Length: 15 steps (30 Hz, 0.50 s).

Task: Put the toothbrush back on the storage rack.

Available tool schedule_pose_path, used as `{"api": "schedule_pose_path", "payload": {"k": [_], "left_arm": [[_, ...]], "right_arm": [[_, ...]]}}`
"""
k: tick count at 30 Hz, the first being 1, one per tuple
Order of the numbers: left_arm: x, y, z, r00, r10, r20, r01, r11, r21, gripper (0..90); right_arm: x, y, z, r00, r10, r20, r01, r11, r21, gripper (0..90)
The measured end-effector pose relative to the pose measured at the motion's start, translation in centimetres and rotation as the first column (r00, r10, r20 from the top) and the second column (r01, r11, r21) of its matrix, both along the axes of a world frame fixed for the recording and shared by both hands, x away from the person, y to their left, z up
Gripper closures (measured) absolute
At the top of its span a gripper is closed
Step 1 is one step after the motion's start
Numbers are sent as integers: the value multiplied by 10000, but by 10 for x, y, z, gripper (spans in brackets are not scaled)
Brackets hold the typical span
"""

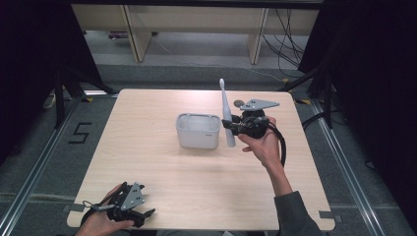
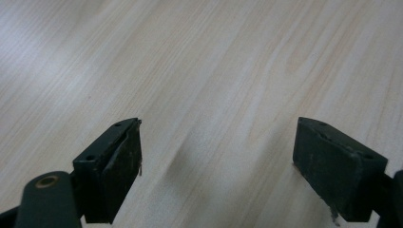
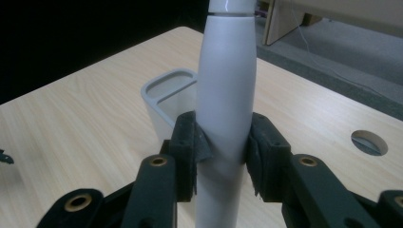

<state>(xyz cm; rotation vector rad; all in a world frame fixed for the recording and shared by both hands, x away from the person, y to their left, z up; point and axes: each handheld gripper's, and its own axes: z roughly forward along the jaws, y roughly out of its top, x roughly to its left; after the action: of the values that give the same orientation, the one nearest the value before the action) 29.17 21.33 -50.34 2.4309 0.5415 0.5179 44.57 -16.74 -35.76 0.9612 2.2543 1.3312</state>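
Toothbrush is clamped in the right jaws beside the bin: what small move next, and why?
Probably shift the right gripper sideways toward the grey bin, keeping the white electric toothbrush upright. It is gripped at mid-handle, stands just outside the bin's near wall, and its lower end looks about level with the rim, so a slight lift may be needed.

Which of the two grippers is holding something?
The right gripper: its pads are clamped on the white electric toothbrush, held upright beside the grey holder. The left gripper is open, with bare table between its jaws.
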Motion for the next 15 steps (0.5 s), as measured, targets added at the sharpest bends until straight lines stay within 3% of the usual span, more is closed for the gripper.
{"api": "schedule_pose_path", "payload": {"k": [3,6,7,10,11,15], "left_arm": [[0,0,0,10000,-19,15,19,10000,-9,164],[0,0,0,10000,-5,0,5,10000,5,164],[0,0,0,10000,-14,5,14,10000,-11,164],[0,0,0,10000,-12,6,12,10000,-18,164],[0,0,0,10000,-17,1,17,10000,0,164],[0,0,0,10000,-26,8,26,10000,4,164]], "right_arm": [[4,2,2,9996,-116,259,112,9999,123,668],[6,4,6,10000,-84,40,83,9996,280,669],[8,5,7,9998,-45,209,39,9996,285,669],[10,10,9,10000,-88,27,87,9991,405,669],[12,12,9,9996,-138,248,126,9987,501,669],[16,18,14,9999,-139,89,133,9977,666,669]]}}
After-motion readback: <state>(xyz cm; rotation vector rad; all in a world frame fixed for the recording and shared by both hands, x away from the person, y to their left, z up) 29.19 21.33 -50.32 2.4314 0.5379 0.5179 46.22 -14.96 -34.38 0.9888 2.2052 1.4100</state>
